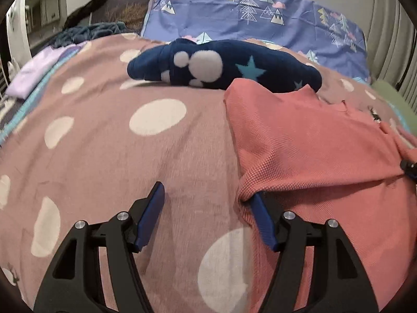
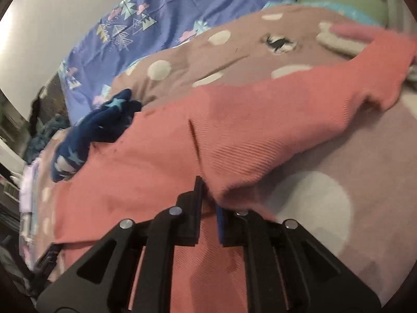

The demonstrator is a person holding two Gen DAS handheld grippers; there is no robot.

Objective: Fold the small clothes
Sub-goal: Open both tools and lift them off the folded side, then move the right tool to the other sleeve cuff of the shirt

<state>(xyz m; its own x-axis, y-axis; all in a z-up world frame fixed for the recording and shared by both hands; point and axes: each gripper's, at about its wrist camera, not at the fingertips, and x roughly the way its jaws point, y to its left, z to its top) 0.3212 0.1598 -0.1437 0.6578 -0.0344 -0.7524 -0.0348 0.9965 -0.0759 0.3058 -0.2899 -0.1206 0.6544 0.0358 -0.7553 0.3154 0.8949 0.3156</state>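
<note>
A salmon-pink knit garment [image 1: 312, 143] lies spread on the polka-dot bedspread [image 1: 104, 143], right of centre in the left wrist view. My left gripper [image 1: 207, 190] stands open at the garment's lower left corner. Its right finger [image 1: 263, 219] is tucked under the cloth edge and its left finger rests over bare bedspread. In the right wrist view my right gripper [image 2: 208, 195] is shut on a raised fold of the pink garment [image 2: 182, 143], and the cloth hides the right fingertip. A tip of that gripper [image 1: 409, 168] shows at the right edge of the left wrist view.
A navy garment with stars and white blobs [image 1: 221, 65] lies bunched just beyond the pink one, also in the right wrist view [image 2: 99, 127]. Behind it is a blue tree-print cover [image 1: 247, 7]. A lilac garment [image 1: 34, 73] lies far left and a green cushion [image 1: 391, 91] far right.
</note>
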